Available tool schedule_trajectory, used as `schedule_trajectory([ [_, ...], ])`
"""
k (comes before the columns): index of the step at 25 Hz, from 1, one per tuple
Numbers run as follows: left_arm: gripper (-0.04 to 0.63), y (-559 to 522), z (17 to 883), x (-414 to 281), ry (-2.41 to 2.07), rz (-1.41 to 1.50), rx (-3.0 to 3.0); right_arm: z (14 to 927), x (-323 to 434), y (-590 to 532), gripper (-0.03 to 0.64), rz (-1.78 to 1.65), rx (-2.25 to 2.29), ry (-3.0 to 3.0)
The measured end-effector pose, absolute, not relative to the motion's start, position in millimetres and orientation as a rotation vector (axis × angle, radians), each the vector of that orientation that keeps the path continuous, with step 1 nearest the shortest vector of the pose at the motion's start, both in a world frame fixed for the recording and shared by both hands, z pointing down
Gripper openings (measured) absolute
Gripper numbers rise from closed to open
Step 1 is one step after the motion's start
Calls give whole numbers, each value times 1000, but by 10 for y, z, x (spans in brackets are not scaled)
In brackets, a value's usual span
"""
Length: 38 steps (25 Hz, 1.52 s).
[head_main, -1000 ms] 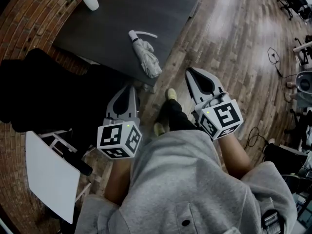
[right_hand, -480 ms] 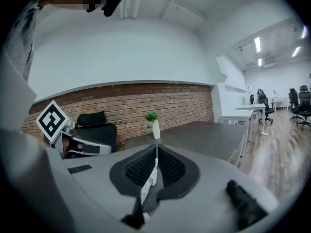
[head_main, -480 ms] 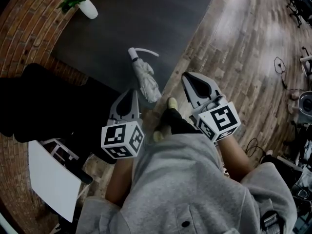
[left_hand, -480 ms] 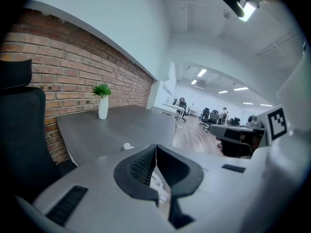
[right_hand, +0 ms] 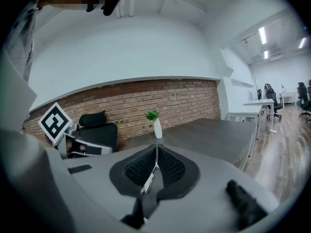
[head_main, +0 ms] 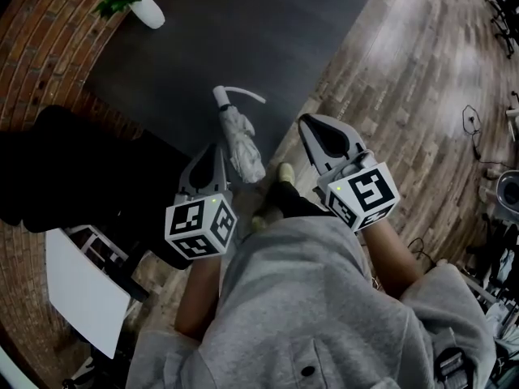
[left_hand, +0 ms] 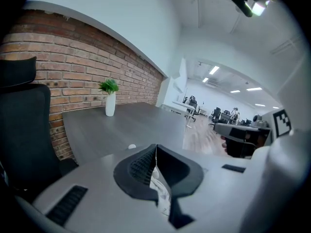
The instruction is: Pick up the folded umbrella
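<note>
In the head view, the folded umbrella (head_main: 241, 140) is lying on the dark table (head_main: 243, 31) near its front edge, with its curved handle pointing away from the person. The left gripper (head_main: 214, 149) is hovering just beside the umbrella's near end, and the right gripper (head_main: 311, 123) is hanging over the wooden floor (head_main: 405, 96) past the table edge.

In the left gripper view, the left gripper (left_hand: 155, 147) is keeping its jaws pressed together on nothing, and white umbrella (left_hand: 161, 191) fabric is showing below them. A potted plant (left_hand: 110, 99) is standing far back on the table (left_hand: 126, 125).

In the right gripper view, the right gripper (right_hand: 156, 147) is likewise holding its jaws together, empty.
</note>
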<state>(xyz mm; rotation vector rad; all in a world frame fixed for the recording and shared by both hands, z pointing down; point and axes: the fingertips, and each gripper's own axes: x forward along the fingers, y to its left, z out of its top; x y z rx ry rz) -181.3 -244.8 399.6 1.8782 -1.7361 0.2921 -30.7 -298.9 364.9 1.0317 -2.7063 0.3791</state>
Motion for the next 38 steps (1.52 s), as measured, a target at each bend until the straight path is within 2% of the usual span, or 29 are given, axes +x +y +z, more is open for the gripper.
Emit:
schedule_trajectory([
  [19, 15, -2816, 4427, -1753, -1808, 392, 1734, 3826, -239, -3639, 25, 425, 887, -2753],
  [33, 17, -2798, 4819, -1784, -1768, 463, 1633, 4027, -372, -3700, 25, 473, 798, -2740],
  [35, 40, -2807, 4861, -1741, -1735, 467, 1632, 4046, -353, -3708, 25, 491, 801, -2734],
  [37, 142, -2805, 4918, -1703, -1705, 480, 1631, 4068, -338, -3714, 25, 503, 804, -2729],
  [38, 157, -2801, 4951, -1695, -1695, 487, 1628, 4080, -338, -3717, 25, 506, 806, -2728],
])
